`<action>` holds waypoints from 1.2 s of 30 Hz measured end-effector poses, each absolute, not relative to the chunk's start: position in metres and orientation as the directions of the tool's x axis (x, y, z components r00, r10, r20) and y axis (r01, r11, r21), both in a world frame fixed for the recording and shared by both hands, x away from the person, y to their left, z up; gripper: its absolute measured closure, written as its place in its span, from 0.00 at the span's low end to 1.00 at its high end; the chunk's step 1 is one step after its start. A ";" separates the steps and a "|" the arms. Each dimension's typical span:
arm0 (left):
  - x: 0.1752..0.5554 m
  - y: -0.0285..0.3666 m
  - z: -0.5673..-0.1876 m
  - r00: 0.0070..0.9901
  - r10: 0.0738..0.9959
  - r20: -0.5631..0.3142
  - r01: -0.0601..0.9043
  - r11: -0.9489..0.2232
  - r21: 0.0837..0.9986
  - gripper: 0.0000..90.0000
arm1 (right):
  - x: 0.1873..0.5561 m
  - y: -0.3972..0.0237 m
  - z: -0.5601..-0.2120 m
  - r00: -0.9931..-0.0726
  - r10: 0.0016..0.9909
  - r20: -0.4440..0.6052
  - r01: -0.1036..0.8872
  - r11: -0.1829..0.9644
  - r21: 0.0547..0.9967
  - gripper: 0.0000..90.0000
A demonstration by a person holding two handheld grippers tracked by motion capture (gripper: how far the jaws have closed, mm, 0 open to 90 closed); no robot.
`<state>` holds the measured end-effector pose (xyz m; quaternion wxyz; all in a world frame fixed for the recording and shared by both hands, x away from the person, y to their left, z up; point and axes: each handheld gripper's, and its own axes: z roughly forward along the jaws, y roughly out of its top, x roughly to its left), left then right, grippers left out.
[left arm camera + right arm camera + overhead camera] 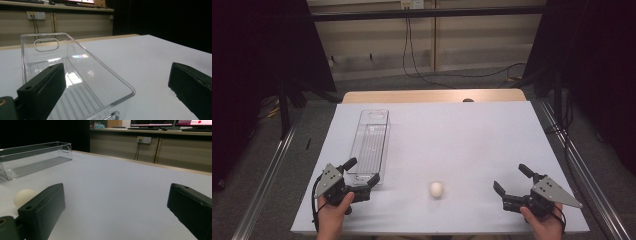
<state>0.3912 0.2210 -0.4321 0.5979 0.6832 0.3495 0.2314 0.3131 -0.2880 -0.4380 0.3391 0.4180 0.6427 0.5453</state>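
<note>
- Left tool [363, 176]: jaws wide apart, nothing gripped; one jaw hangs over the near end of the clear bin [371, 141], the other outside its wall.
- Right tool [512, 181]: jaws spread wide, empty, low over the table [472, 135].
- Egg [437, 189]: white, lying loose on the table between both tools, to the right tool's left and just ahead.
- Handling, judged: light, smooth, brittle, apt to roll; take across the middle with gentle pressure.
- Bin: rigid, slick, empty, ahead of the left tool.
</note>
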 end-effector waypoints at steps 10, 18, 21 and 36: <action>0.391 0.219 -0.431 0.653 0.751 -0.098 0.205 -0.050 0.978 0.02 | 0.313 -0.289 -0.438 -0.424 0.905 0.020 0.169 0.057 0.984 0.01; 0.391 0.217 -0.432 0.656 0.748 -0.099 0.209 -0.054 0.976 0.02 | 0.312 -0.289 -0.438 -0.426 0.904 0.027 0.169 0.051 0.984 0.01; 0.391 0.216 -0.432 0.664 0.742 -0.093 0.205 -0.061 0.977 0.02 | 0.312 -0.289 -0.437 -0.425 0.905 0.029 0.168 0.048 0.985 0.01; 0.392 0.206 -0.425 0.686 0.721 -0.099 0.209 -0.065 0.976 0.02 | 0.312 -0.288 -0.437 -0.432 0.902 0.026 0.168 0.052 0.984 0.01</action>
